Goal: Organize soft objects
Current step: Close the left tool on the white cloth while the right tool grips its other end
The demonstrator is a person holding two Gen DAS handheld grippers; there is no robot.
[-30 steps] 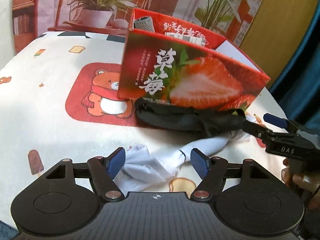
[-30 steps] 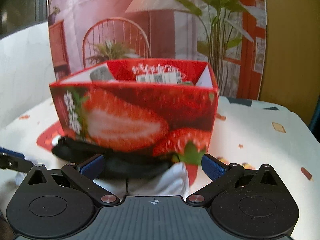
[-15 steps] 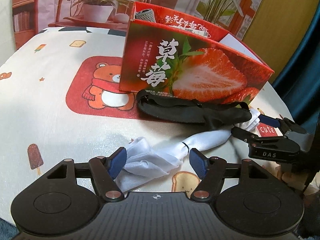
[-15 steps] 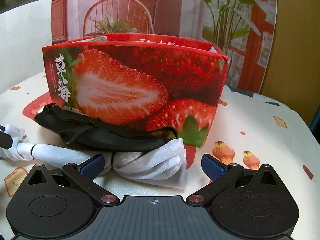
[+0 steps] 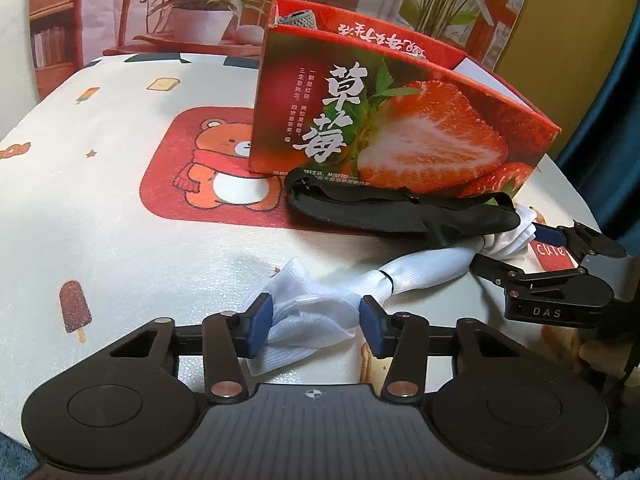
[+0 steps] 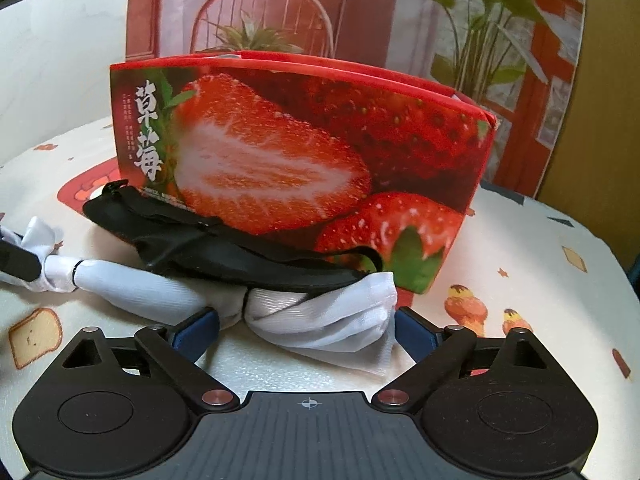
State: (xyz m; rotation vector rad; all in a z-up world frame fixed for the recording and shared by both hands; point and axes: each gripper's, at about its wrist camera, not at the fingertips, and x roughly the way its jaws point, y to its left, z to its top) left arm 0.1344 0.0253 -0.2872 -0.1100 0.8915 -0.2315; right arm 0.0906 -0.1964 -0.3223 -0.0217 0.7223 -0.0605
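Observation:
A long white cloth [image 5: 420, 268], tied with thin black bands, lies on the table in front of a red strawberry box [image 5: 400, 128]. A black fabric strap [image 5: 380, 216] rests against the box's foot, partly over the cloth. My left gripper [image 5: 316, 328] holds the cloth's near crumpled end between its blue pads, and its jaws are closing on it. My right gripper [image 6: 306, 334] straddles the other end of the white cloth [image 6: 332, 316]. Its jaws are wide and closing slightly, with the pads just beside the fabric. The right gripper [image 5: 516, 254] also shows at the right of the left wrist view.
A grey knitted item [image 5: 298, 20] pokes out of the box's far corner. The table [image 5: 100, 200] wears a cartoon print cloth with a red bear patch [image 5: 208, 168]. A printed backdrop with plants and a chair stands behind. A hand [image 5: 568, 340] grips the right tool.
The left jaws have narrowed onto the crumpled cloth end. The right gripper has sunk to table level, so the cloth's other end now lies between its pads.

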